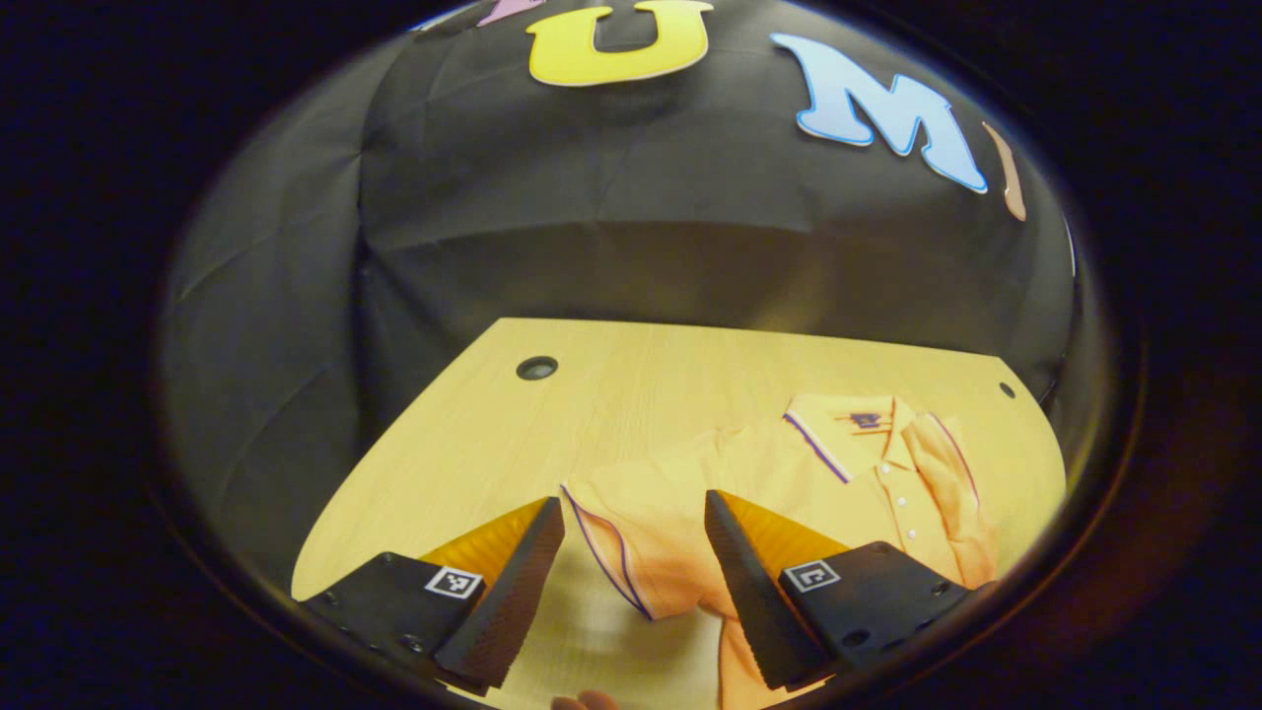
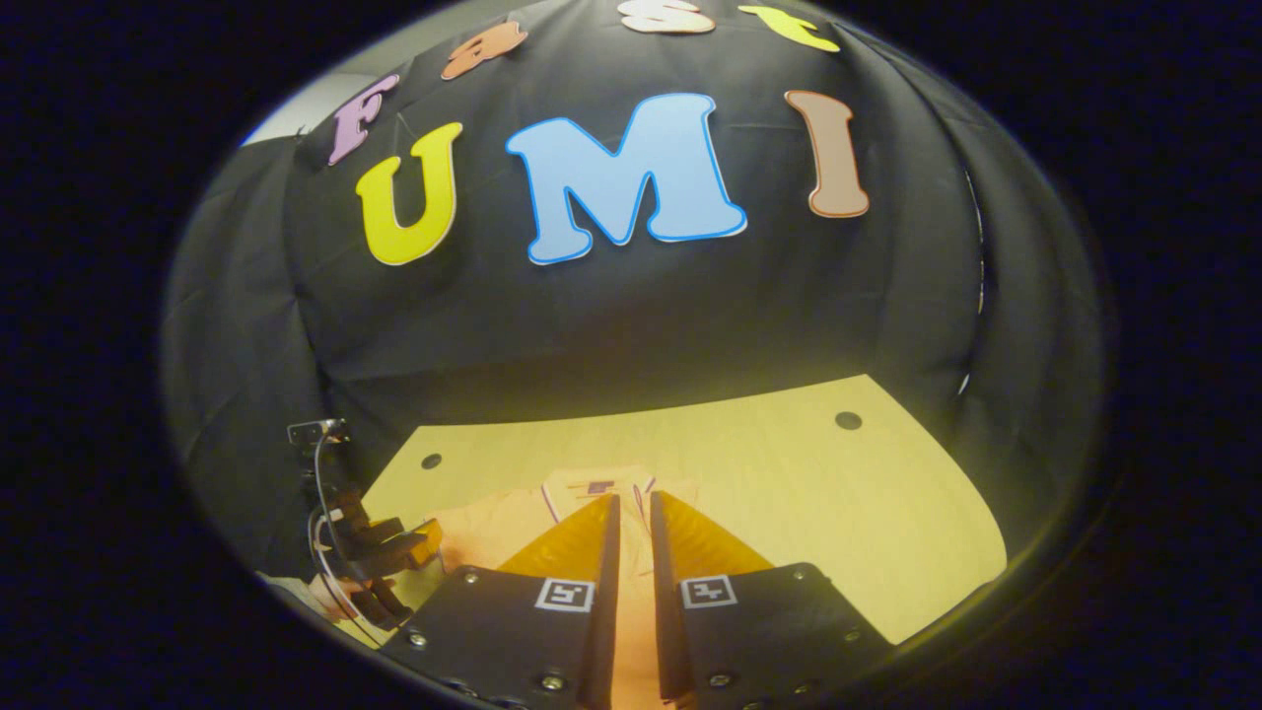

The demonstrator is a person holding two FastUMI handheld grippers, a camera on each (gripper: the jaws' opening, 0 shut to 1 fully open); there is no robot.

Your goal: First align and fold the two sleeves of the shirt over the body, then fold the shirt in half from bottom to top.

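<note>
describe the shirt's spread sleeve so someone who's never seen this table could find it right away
Start at the wooden table in front of the black cloth wall. An orange polo shirt lies on it, collar toward the wall. The sleeve spreads flat between the left gripper's open fingers, marked by the purple-striped cuff.

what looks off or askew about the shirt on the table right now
The shirt lies uneven on the table: one sleeve is already folded across its front, while the other sleeve is spread flat.
</note>
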